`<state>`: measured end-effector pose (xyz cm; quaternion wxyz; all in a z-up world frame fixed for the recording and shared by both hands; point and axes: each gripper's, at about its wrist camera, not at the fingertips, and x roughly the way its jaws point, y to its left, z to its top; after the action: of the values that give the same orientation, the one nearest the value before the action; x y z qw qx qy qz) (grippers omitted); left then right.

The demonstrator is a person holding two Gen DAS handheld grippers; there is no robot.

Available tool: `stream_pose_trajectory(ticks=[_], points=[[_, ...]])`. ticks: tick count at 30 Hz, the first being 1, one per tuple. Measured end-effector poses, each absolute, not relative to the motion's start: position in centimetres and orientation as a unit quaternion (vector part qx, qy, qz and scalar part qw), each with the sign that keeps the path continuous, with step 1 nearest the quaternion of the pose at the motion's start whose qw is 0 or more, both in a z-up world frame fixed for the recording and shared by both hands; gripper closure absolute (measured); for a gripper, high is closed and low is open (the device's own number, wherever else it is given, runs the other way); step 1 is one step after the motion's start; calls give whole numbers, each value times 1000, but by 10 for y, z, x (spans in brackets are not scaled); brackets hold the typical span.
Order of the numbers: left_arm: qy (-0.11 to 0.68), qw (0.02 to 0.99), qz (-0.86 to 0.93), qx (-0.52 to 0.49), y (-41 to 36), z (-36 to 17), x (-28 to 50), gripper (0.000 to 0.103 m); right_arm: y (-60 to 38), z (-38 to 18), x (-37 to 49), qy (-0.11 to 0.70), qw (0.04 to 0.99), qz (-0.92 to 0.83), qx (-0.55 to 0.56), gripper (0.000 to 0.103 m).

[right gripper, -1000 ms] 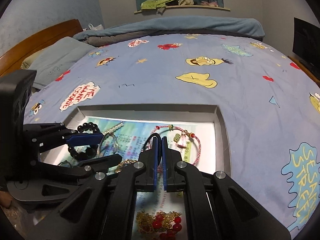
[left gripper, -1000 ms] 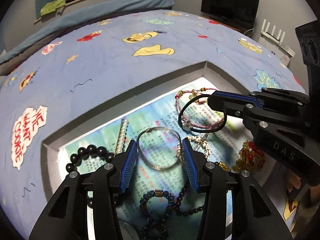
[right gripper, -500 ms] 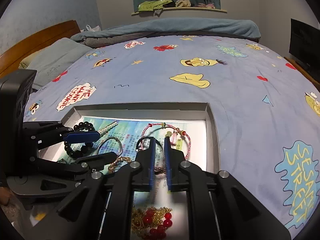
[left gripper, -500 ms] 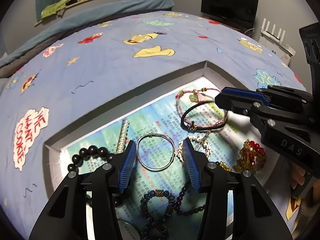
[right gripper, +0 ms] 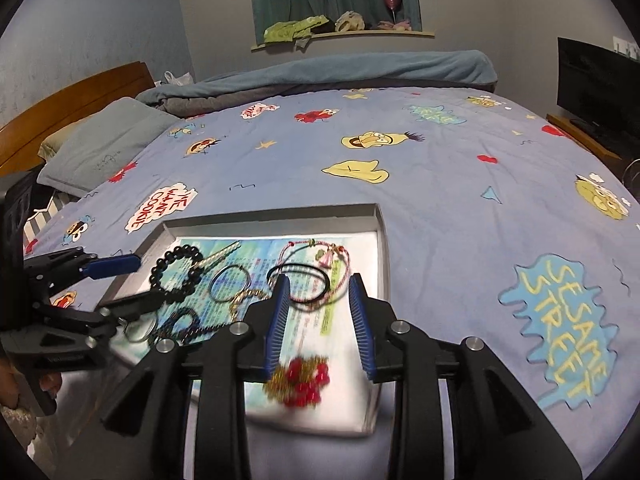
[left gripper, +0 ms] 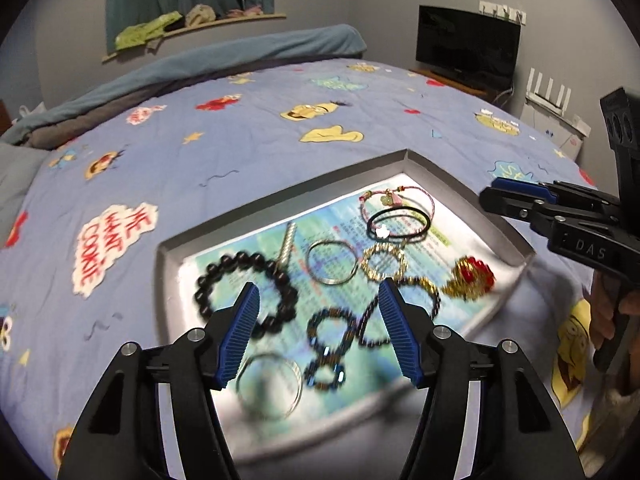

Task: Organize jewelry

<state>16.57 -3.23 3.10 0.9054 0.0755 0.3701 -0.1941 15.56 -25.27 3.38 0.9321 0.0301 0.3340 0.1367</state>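
A shallow grey tray [left gripper: 464,192] [right gripper: 276,216] lies on the bed with several pieces of jewelry. A black cord bracelet [left gripper: 400,220] [right gripper: 300,280] rests on a pink bracelet [left gripper: 416,194] [right gripper: 340,256] in the far corner. A black bead bracelet [left gripper: 240,276] [right gripper: 176,264], silver ring [left gripper: 332,260], gold bracelet [left gripper: 384,262] and red-and-gold piece [left gripper: 472,280] [right gripper: 300,380] lie near. My left gripper [left gripper: 318,322] is open and empty above the tray's near part. My right gripper [right gripper: 318,316] is open and empty, above the tray's right side.
The tray sits on a blue cartoon-print bedspread [right gripper: 440,160]. A pillow [right gripper: 104,144] and wooden headboard [right gripper: 72,96] stand at the left, a TV [left gripper: 468,48] at the right. A rolled blanket [right gripper: 340,72] lies across the far side.
My right gripper opened and let go of the black cord bracelet, which now lies on the pink one. Both grippers pulled back and up from the tray. My left gripper opened wider.
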Motion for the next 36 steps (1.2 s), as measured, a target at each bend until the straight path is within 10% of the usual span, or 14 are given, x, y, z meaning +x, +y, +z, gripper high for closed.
stream_pose_trajectory(ticks=[10,26,36], points=[[367,918,-143,48,7,28,106,26,-248,38,103,341,928,148,25,61],[346,931,-117,22,4,43,53,8,-242,52,52,327,933,152,5,5],[316,944,-82,55,-5,53,41,6,-236,42,44,334,932,140,-14,5]])
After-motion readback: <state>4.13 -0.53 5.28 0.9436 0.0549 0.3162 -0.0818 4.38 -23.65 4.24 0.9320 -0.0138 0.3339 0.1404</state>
